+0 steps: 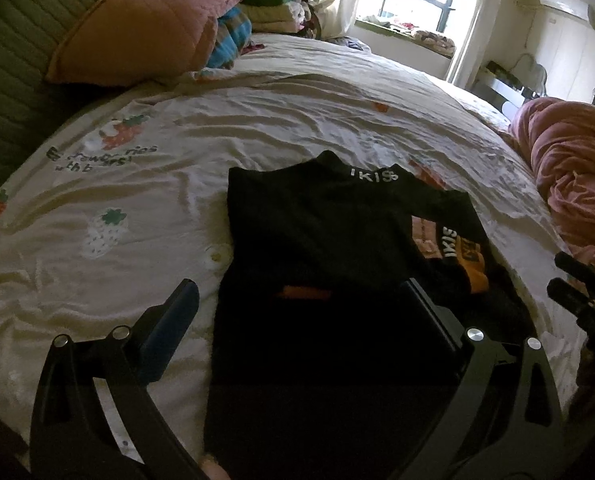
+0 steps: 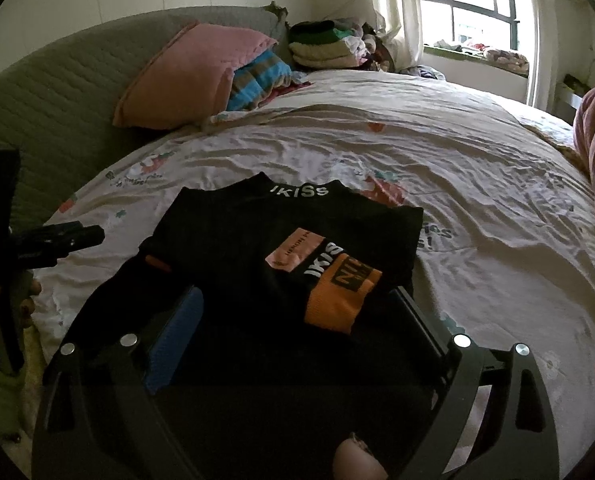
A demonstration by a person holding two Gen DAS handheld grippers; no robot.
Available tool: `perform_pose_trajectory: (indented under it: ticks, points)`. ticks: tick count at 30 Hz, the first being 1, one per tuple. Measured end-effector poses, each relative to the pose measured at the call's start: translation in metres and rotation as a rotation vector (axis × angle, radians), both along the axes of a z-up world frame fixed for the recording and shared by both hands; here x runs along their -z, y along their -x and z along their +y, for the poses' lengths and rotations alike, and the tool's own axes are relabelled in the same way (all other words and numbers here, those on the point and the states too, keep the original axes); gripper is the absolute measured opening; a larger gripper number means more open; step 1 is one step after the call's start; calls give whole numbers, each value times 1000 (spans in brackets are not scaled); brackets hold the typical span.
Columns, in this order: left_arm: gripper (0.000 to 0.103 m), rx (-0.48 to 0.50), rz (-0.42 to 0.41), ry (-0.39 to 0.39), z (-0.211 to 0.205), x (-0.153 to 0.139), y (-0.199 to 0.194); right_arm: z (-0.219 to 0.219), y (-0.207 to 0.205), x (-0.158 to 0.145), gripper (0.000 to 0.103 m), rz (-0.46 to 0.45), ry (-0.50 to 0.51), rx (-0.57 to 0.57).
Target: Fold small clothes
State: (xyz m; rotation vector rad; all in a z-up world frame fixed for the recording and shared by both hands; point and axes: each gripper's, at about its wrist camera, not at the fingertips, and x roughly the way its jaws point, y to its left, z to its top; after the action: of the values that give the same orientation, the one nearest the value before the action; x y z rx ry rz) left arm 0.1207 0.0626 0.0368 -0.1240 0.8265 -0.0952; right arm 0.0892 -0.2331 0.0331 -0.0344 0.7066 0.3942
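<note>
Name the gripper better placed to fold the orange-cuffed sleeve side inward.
Probably right. The right gripper hangs open directly over the orange cuff of the black top; the left gripper, also open, sits toward the plain side.

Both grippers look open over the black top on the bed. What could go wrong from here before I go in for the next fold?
1. The folded-in sleeve with the orange cuff lies loose on the black top; a careless regrasp could drag it out.
2. The left gripper and right gripper hang close together, so they might collide.
3. The bedsheet is wrinkled; the open jaws could pinch it along with the top.
</note>
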Motion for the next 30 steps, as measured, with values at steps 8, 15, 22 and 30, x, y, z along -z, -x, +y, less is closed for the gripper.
perform_pose_trajectory:
  ticks: [8,15,22,30]
  points:
    - [93,-9,-17,-19,2,-8,20,-7,22,-3,93,-8,30,1]
    - [93,-7,-15,-43,2,-7,35,-19,37,6,93,21,52,16]
    - [93,-11,0,-55,7,1,52,-30,49,18,93,58,63,31]
    - [93,-45,75,-20,35,22,74,-36,60,26,93,86,87,34]
